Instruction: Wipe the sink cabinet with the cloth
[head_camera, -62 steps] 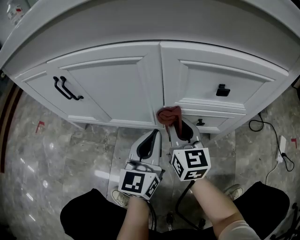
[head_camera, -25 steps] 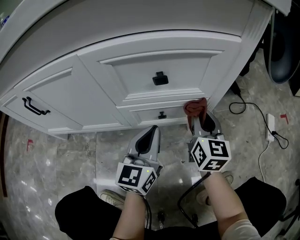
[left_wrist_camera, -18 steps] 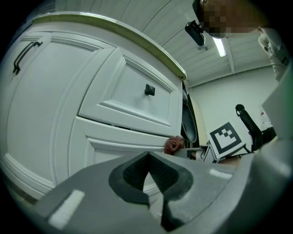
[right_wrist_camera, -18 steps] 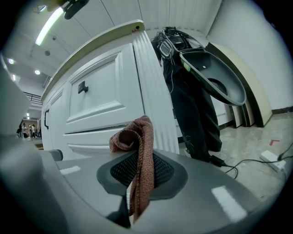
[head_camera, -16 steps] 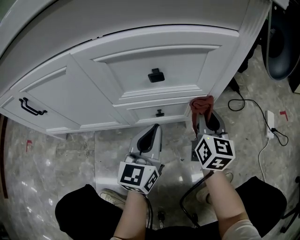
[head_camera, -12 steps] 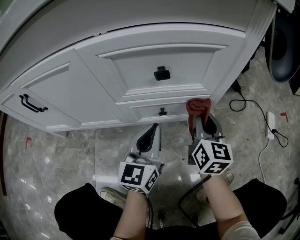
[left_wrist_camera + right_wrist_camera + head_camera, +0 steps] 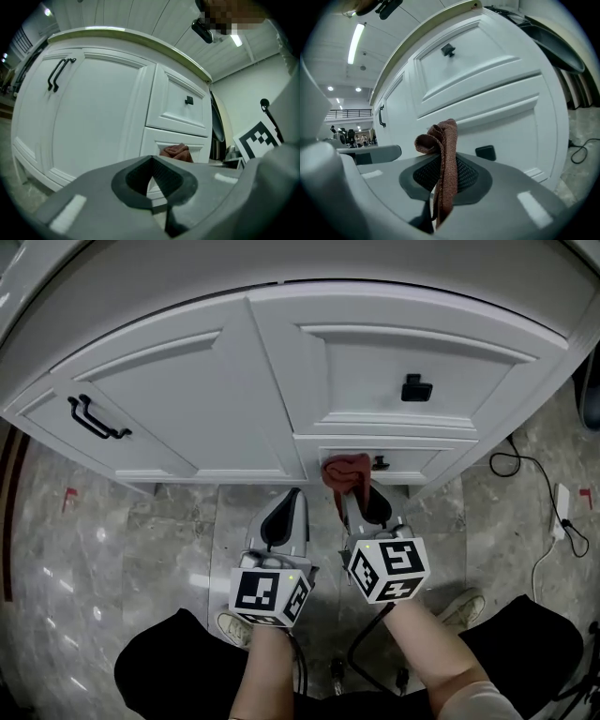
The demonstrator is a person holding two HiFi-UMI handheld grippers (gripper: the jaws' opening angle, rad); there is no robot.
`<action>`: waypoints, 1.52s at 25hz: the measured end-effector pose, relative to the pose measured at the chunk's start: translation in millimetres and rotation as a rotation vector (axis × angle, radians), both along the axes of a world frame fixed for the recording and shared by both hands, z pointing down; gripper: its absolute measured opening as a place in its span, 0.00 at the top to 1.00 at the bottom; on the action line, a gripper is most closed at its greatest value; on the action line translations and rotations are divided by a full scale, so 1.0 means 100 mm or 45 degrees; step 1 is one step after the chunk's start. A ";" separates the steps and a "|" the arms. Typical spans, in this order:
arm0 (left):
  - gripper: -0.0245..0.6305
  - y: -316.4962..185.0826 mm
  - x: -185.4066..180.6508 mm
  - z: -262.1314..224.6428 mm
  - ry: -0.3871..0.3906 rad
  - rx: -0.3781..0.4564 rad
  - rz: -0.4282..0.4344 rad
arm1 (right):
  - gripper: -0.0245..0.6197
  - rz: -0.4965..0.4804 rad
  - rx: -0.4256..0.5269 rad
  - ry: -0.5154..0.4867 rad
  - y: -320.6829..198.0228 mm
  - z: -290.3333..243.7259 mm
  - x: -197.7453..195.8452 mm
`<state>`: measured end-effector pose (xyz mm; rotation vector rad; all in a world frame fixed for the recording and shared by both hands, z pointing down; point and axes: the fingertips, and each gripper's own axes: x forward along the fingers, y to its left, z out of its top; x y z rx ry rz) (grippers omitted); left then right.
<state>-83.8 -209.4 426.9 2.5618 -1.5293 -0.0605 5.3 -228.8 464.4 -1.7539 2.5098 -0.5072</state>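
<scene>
Cloth (image 7: 344, 470): sitting at the lower drawer (image 7: 417, 463) of the cabinet (image 7: 225, 399); soft, light, probably crumpling under pressure.
Right gripper (image 7: 356, 491): pinching the cloth mid-fold; a deep bite is looking safest.
Left gripper (image 7: 289, 502): waiting closed, carrying nothing.

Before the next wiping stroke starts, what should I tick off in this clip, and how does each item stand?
1. Cloth clamped in the right gripper: ok, jaws shut on it, a bunch sticking out past the tips.
2. Cloth pressed on the lower drawer: cannot tell; it sits at the drawer's left end.
3. Left gripper out of the way: ok, shut, empty, held back from the cabinet.
4. Path rightward free: not ok, the small knob is just right of the cloth.
5. Floor cable: ok, far right.
</scene>
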 end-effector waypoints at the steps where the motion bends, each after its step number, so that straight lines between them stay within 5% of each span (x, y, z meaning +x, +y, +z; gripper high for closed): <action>1: 0.96 -0.01 -0.08 0.01 0.005 -0.004 -0.014 | 0.84 -0.021 -0.008 0.001 -0.03 0.04 -0.10; 10: 0.96 -0.07 -0.37 0.06 0.033 -0.023 -0.051 | 0.84 -0.106 -0.068 0.017 -0.23 0.25 -0.66; 24: 0.96 -0.11 0.00 0.08 0.014 -0.016 0.043 | 0.84 0.034 -0.148 0.004 -0.33 0.35 -0.05; 38: 0.96 -0.10 0.28 -0.02 0.016 0.008 0.098 | 0.84 0.150 -0.266 -0.169 -0.20 0.42 0.29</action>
